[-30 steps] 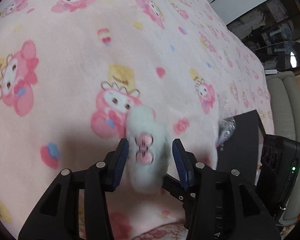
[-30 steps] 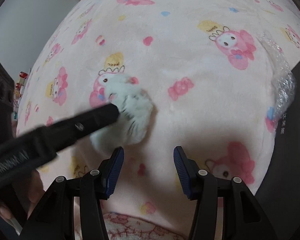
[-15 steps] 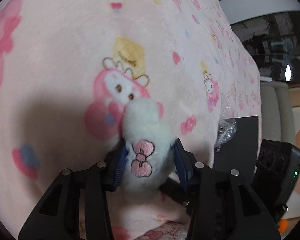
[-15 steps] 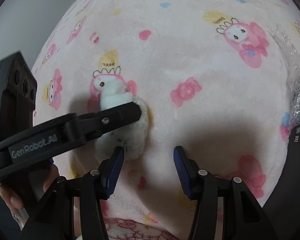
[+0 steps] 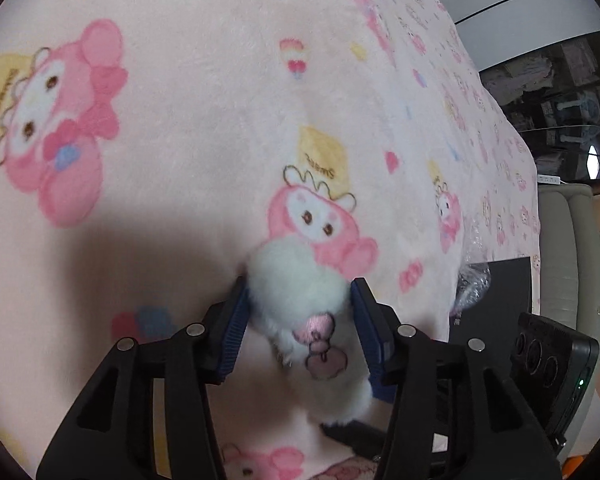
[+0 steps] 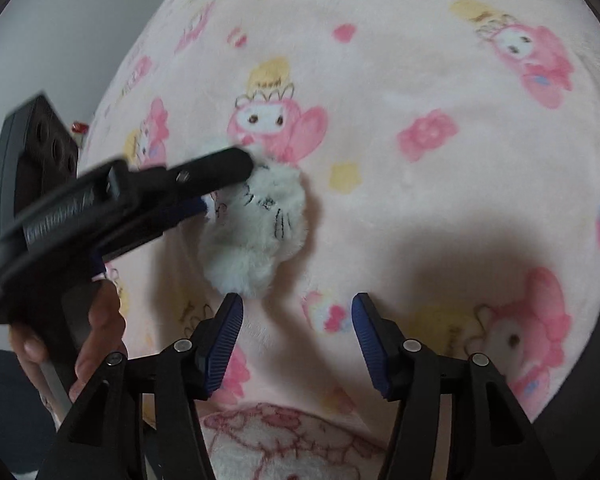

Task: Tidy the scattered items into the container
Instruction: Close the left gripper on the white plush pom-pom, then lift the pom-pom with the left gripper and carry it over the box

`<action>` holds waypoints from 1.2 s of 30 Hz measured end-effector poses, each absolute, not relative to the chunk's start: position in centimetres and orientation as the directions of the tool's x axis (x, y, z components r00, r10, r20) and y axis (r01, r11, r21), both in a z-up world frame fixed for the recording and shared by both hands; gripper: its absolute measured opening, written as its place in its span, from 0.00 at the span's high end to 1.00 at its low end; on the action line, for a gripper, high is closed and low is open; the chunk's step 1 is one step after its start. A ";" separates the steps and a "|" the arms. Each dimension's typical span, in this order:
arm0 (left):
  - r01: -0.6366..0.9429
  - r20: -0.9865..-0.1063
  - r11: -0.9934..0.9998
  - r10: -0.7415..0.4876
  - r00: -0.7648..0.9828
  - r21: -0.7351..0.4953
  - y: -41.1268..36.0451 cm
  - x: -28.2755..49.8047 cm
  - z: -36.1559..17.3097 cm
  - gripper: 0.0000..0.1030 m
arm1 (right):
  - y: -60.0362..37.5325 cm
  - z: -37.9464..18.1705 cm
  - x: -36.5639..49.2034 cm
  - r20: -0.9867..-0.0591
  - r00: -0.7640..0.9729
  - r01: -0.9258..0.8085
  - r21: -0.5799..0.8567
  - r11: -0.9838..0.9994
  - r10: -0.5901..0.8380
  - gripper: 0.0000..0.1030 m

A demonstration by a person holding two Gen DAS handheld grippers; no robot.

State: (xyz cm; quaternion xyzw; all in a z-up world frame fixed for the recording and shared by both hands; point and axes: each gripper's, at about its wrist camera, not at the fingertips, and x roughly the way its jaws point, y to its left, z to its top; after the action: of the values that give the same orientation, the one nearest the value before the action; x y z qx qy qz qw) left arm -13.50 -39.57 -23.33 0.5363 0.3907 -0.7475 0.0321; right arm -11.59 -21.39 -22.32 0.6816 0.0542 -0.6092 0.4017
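— While we look along the left gripper (image 5: 298, 320), how do we think the white plush toy (image 5: 300, 304) will handle?

— We judge it light, soft and squashy; the fur gives under any pinch, so we want the pads across its fat middle, not on a loose tuft. It lies on the pink cartoon blanket (image 5: 180, 120), between the blue pads (image 5: 236, 320). The jaws are opening, and we see the left pad against the fur while the right one stands just clear, so we call it loosely straddled rather than clamped.

— And the right gripper (image 6: 298, 320)?

— Its jaws are opening too, with nothing between them, only blanket; the toy sits just beyond its left fingertip.

— What does each view add?

— The left wrist view shows the embroidered pink bow (image 5: 320, 344) and, at the right, a black box (image 5: 496, 292) with crinkled plastic wrap (image 5: 474, 276), perhaps the container. The right wrist view shows stitched whiskers instead, plus the hand (image 6: 88, 340) holding the left tool.
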 end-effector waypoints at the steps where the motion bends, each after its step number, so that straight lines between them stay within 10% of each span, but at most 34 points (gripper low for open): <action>1: 0.474 -0.825 -0.684 0.377 -0.420 -0.554 -39.8 -13.8 -23.7 0.50 | -22.4 -22.8 -11.6 -0.879 0.259 0.568 0.474 -0.673 -0.400 0.48; 5: 0.465 -0.820 -0.687 0.378 -0.429 -0.559 -39.4 -13.9 -23.7 0.61 | -24.4 -23.6 -12.2 -0.875 0.263 0.564 0.482 -0.671 -0.407 0.49; 9: 0.446 -0.792 -0.670 0.388 -0.471 -0.593 -38.2 -12.7 -21.8 0.67 | -23.9 -23.3 -11.7 -0.852 0.267 0.538 0.519 -0.664 -0.450 0.71; 36: -0.020 -0.598 -0.745 0.551 -0.582 -0.667 -16.4 -9.1 -5.1 0.70 | 1.4 -8.1 -7.9 -0.819 -0.075 0.435 0.486 -0.758 -0.568 0.70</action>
State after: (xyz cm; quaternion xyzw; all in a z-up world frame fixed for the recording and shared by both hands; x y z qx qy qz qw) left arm -9.05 -16.36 -5.08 0.4239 0.3134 -0.8323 -0.1715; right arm -7.94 1.43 -8.12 0.5870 -0.0570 -0.7311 0.3430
